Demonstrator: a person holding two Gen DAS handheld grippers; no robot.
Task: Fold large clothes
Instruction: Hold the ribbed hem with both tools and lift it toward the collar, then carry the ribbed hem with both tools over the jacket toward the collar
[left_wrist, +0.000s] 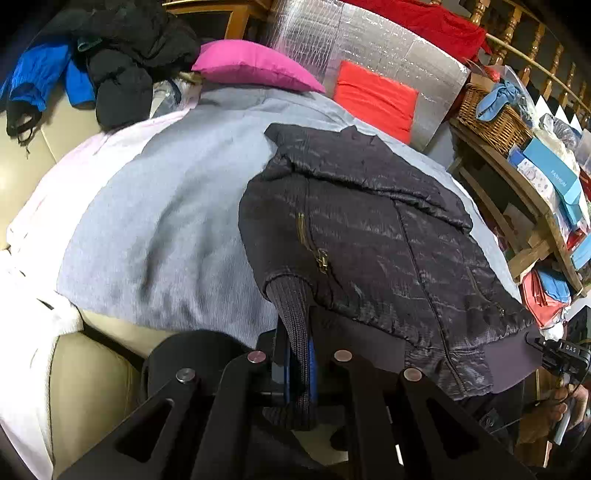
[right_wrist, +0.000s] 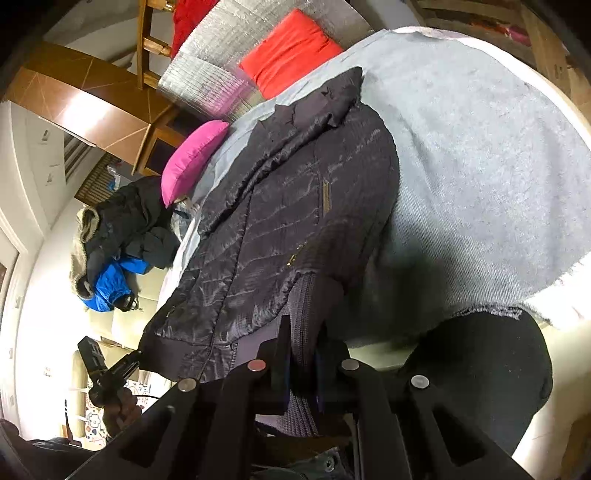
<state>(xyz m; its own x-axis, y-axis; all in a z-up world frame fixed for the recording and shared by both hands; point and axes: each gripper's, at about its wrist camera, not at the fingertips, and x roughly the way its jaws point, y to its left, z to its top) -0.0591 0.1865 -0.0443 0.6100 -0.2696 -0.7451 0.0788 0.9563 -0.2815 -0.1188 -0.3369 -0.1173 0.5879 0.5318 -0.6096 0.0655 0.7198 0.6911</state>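
Pink cushion (left_wrist: 255, 64), coat pile (left_wrist: 129, 62) beyond jacket (left_wrist: 369, 229)

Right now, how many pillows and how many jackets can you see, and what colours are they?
Pillows: 2, a pink pillow and a red pillow.
Jackets: 3, a dark quilted jacket, a black jacket and a blue jacket.
Total: 5.

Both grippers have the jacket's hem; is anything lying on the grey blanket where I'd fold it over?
Nothing visible. The dark quilted jacket lies alone on the grey blanket. The pink cushion and orange cushion sit beyond its collar, clear of it.
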